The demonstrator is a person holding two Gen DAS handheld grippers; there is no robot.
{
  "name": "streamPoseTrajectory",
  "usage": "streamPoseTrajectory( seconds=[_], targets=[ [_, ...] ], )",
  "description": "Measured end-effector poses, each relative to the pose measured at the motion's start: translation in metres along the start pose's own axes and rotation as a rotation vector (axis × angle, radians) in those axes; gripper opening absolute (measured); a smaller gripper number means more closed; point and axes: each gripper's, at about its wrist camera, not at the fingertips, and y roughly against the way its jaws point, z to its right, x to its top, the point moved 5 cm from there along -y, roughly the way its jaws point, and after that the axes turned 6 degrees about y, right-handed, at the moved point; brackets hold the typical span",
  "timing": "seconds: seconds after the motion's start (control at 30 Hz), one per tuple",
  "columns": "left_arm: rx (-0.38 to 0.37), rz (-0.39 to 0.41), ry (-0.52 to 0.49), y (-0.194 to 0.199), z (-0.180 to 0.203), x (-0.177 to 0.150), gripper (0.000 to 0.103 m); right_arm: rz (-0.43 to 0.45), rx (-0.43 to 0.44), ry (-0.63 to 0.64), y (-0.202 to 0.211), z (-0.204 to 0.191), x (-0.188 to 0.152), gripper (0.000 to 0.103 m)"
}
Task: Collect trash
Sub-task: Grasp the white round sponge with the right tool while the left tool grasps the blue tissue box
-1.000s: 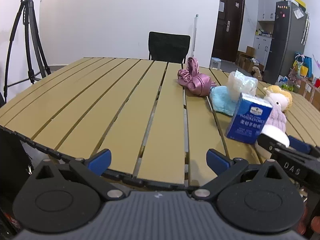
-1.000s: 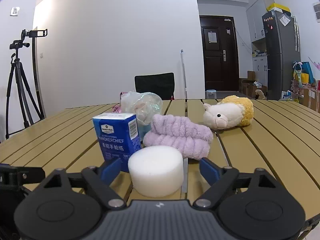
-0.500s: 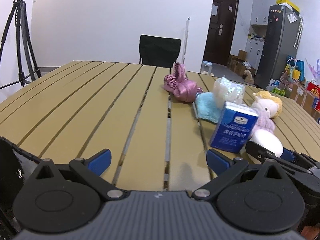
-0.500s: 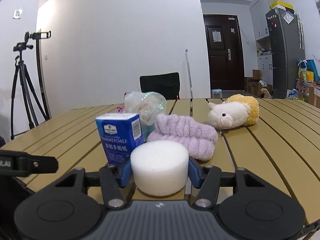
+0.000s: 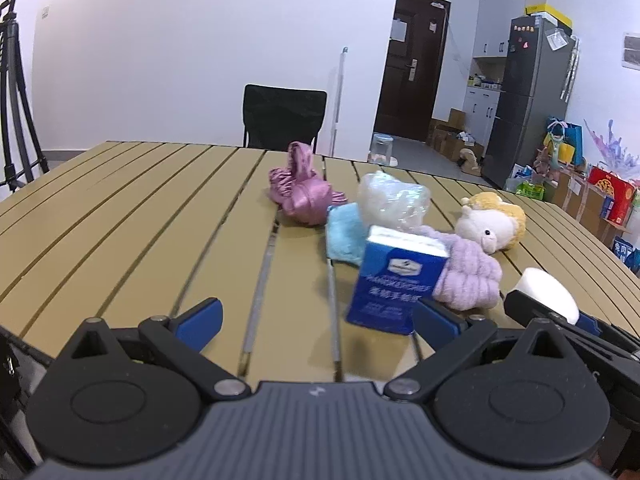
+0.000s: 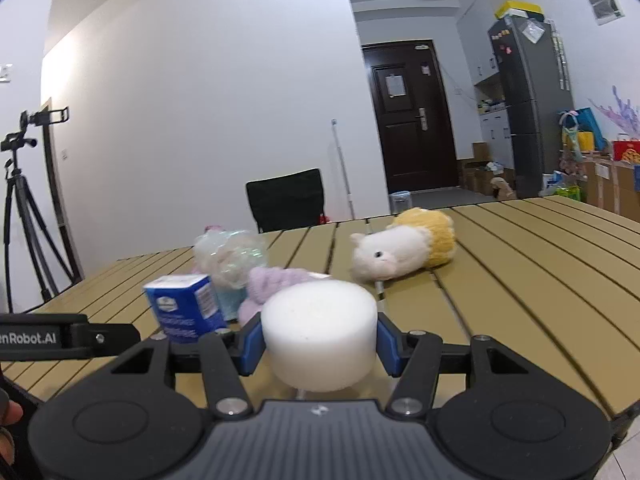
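Note:
My right gripper (image 6: pixel 320 342) is shut on a white foam cylinder (image 6: pixel 320 334), both blue pads pressing its sides, and holds it just above the slatted wooden table (image 6: pixel 500 280). The left wrist view shows the same cylinder (image 5: pixel 548 292) at the far right. My left gripper (image 5: pixel 318 318) stands open over the table's near edge with nothing between its fingers. A blue tissue box (image 5: pixel 396 280) stands upright just ahead of its right finger. Behind the box lie a crumpled clear plastic bag (image 5: pixel 394 200), a light-blue cloth (image 5: pixel 344 236) and a pink satin bundle (image 5: pixel 302 194).
A lilac fluffy band (image 5: pixel 470 276) and a plush sheep (image 5: pixel 490 224) lie right of the box. A black chair (image 5: pixel 284 120) stands at the table's far side and a tripod (image 6: pixel 24 220) to the left. Boxes and a fridge (image 5: pixel 532 100) crowd the right of the room.
My right gripper's jaws closed onto the white foam cylinder and lifted it a little, tilting the view. My left gripper swung right, bringing the blue box closer to its right finger.

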Motion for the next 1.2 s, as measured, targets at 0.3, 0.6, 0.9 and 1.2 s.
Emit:
streamPoseTrajectory(
  seconds=[0.3, 0.6, 0.9, 1.2],
  targets=[
    [-0.024, 0.004, -0.004, -0.013, 0.021, 0.002, 0.103, -0.005, -0.05, -0.032, 0.006, 0.03, -0.001, 0.055],
    [-0.02, 0.002, -0.021, -0.035, 0.037, 0.0, 0.103, -0.02, -0.083, -0.038, 0.011, 0.05, -0.006, 0.055],
    [-0.012, 0.003, -0.04, -0.054, 0.045, -0.001, 0.098, -0.029, -0.087, -0.039, 0.014, 0.056, -0.009, 0.055],
    [-0.001, -0.031, -0.067, -0.062, 0.046, -0.007, 0.053, -0.031, -0.082, -0.03, 0.013, 0.054, -0.009, 0.055]
  ],
)
